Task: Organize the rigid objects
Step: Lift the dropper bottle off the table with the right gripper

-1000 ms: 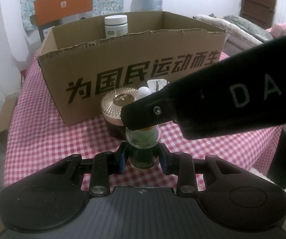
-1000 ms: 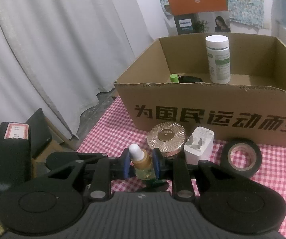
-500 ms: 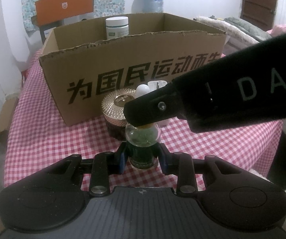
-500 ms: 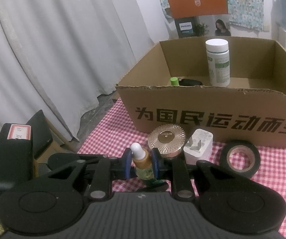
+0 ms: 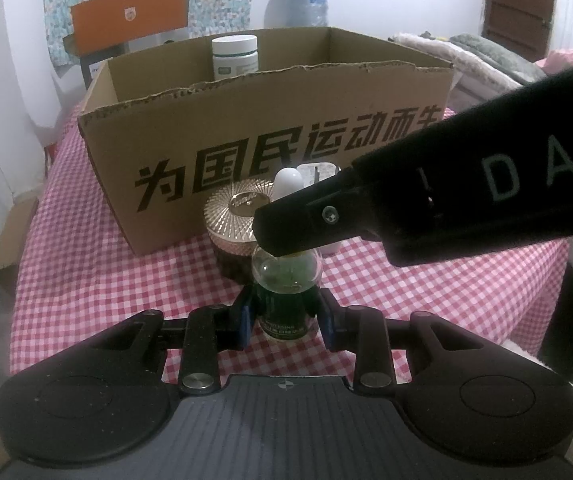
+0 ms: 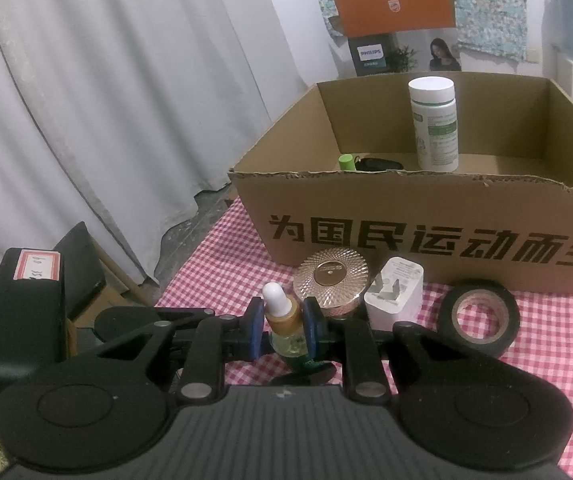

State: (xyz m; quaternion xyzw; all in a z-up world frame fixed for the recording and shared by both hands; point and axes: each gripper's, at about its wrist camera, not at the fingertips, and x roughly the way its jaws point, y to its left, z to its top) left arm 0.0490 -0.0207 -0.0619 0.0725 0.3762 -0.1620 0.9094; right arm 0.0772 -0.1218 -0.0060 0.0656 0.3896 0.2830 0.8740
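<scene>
A small dropper bottle (image 5: 286, 280) with a green glass body, a gold collar (image 6: 284, 314) and a white rubber bulb (image 6: 273, 294) stands upright just over the checked tablecloth. My left gripper (image 5: 285, 318) is shut on its green body. My right gripper (image 6: 283, 326) is shut on the gold collar, and one of its black fingers (image 5: 306, 224) crosses the left wrist view over the bottle's top. Whether the bottle's base touches the cloth I cannot tell. Behind it is an open cardboard box (image 6: 426, 240) with black printed characters.
In the box stand a white bottle (image 6: 434, 124), a green-capped item (image 6: 347, 162) and a black object (image 6: 378, 165). Before the box sit a gold-lidded jar (image 6: 330, 280), a white charger (image 6: 394, 296) and a black tape roll (image 6: 480, 320). The table edge drops off left.
</scene>
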